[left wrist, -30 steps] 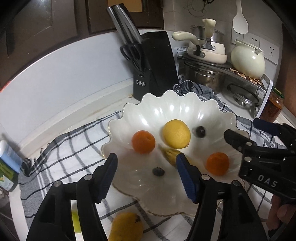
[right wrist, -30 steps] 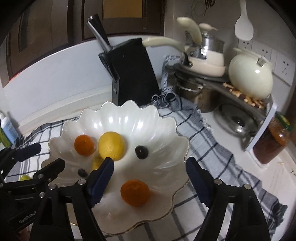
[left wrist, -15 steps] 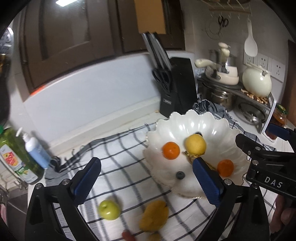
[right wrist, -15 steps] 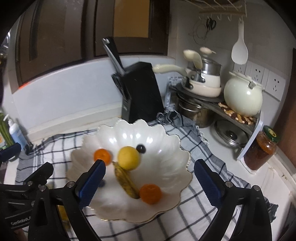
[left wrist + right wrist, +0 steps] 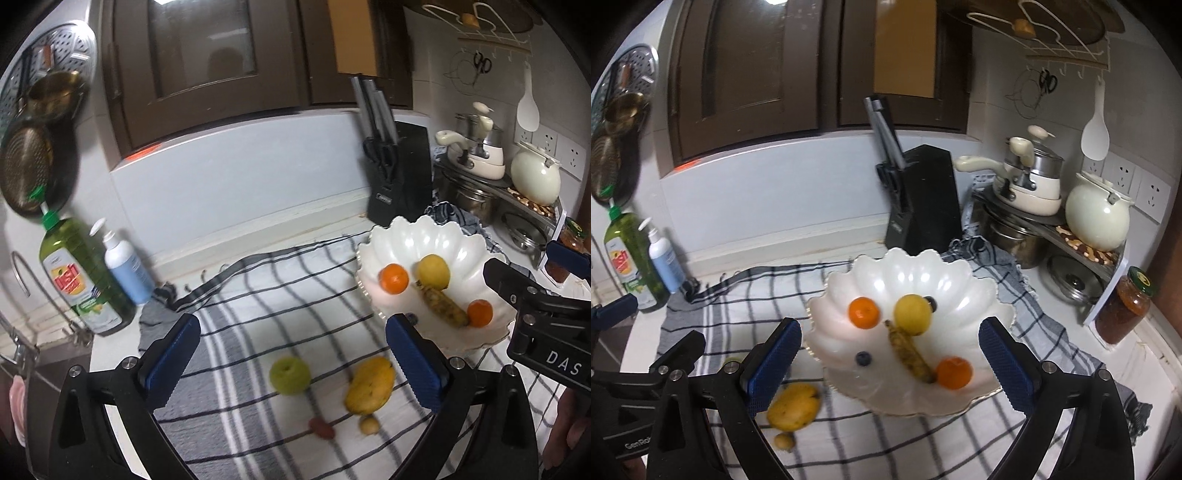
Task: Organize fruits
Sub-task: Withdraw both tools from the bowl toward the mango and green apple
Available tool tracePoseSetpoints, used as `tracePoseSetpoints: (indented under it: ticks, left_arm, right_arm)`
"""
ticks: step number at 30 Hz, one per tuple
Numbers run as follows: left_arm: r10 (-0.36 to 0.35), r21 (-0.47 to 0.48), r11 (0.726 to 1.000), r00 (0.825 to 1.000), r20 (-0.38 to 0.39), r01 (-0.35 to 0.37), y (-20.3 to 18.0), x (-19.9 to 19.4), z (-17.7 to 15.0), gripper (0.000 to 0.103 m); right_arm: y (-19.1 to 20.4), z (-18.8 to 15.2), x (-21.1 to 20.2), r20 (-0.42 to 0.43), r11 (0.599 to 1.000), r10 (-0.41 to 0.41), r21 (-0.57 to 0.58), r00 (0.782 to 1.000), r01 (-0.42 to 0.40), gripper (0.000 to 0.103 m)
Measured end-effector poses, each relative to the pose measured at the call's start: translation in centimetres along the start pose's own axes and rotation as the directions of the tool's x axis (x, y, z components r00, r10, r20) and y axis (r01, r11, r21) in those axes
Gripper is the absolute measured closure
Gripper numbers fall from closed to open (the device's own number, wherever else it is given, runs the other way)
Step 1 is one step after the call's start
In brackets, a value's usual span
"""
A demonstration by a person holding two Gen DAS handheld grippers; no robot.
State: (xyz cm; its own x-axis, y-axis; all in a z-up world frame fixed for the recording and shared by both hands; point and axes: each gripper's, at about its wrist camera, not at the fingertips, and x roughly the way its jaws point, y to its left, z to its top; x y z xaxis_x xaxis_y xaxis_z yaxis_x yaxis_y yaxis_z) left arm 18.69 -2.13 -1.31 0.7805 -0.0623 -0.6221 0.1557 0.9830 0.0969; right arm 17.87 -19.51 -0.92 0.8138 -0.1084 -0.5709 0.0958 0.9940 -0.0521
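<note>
Both grippers, left (image 5: 291,354) and right (image 5: 890,360), hang with jaws spread wide, grasping nothing. A white scalloped bowl (image 5: 960,280) holds oranges, a lemon and a banana (image 5: 911,352). A mango (image 5: 369,384) lies on the checked cloth (image 5: 258,288).

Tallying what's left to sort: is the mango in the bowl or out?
Out. The mango lies on the checked cloth, in front of the bowl.

Scalloped bowl (image 5: 912,266) sits on the checked cloth (image 5: 849,435), knife block (image 5: 925,199) behind it. In the bowl: two mandarins (image 5: 863,312), a lemon (image 5: 911,314), a banana (image 5: 910,352), two small berries (image 5: 863,358). On the cloth left of the bowl: mango (image 5: 369,384), apple (image 5: 289,374), two small fruits (image 5: 322,428) in front of them. Two bottles (image 5: 79,273) far left, pot rack (image 5: 1049,221) and jar (image 5: 1123,306) right.
</note>
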Motion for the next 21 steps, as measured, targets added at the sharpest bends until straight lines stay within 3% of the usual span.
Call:
tracePoseSetpoints:
  ticks: [21]
  left_arm:
    - [0.021, -0.056, 0.998, 1.0, -0.018, -0.022, 5.9, -0.5, -5.4, 0.001]
  right_arm:
    - [6.0, -4.4, 0.7, -0.073, 0.999, 0.045, -0.014, 0.996, -0.046, 0.005]
